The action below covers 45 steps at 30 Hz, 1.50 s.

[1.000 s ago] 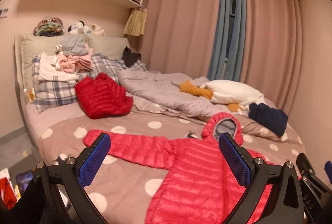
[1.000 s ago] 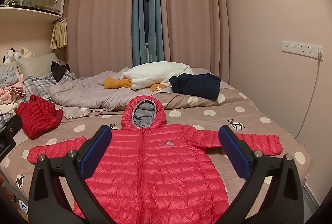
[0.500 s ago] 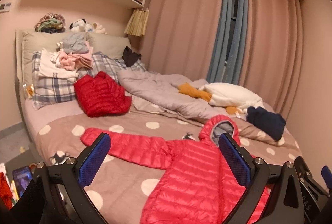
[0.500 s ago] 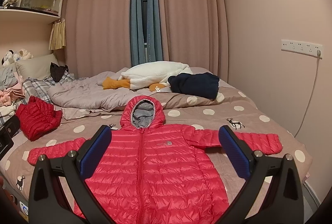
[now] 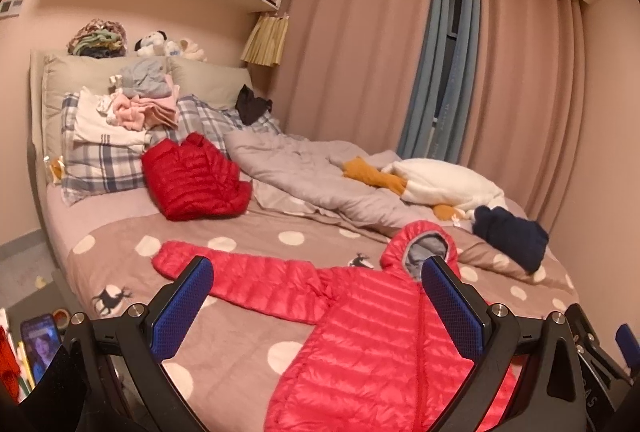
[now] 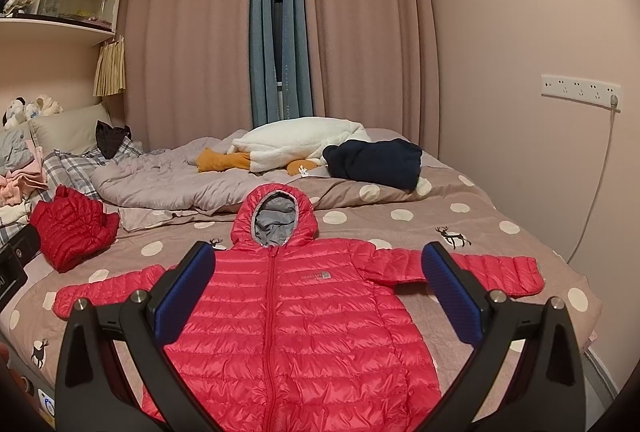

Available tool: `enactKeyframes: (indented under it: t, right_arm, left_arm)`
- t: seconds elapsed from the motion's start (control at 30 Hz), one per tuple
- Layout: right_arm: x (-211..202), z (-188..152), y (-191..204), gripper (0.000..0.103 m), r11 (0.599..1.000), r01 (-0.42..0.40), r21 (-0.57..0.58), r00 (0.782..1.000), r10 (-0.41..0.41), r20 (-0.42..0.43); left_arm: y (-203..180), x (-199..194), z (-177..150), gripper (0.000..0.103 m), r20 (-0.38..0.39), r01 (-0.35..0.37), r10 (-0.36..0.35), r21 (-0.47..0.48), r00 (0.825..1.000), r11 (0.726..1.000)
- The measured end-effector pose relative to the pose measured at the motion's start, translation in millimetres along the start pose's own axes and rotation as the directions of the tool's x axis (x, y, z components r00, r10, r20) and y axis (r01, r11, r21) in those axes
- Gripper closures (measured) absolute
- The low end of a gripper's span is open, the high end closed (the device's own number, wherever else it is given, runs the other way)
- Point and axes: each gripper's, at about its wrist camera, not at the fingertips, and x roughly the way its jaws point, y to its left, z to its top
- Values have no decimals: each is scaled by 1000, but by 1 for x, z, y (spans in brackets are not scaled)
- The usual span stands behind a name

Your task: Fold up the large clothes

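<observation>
The pink hooded puffer jacket [image 6: 296,316] lies flat on the near bed, sleeves stretched left-right. My right gripper [image 6: 318,296] (fingers spread, empty) hovers over it; my left gripper [image 5: 318,306], likewise spread, faces the left sleeve [image 5: 240,278].

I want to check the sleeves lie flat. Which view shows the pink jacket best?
The right wrist view: the pink jacket lies face up and centred, with hood, zip and both spread sleeves visible. The left wrist view shows the jacket obliquely, with only one sleeve clear; its far side is hidden behind the gripper finger.
</observation>
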Motion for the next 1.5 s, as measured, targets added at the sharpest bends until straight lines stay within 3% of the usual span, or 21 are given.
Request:
enactKeyframes:
  t: [1.5]
  right_arm:
    - [6,0,-1,0,1000,9,-6,999,-9,-34]
  left_arm:
    - [0,13,6,0,-78,40,-41,-15,996,999]
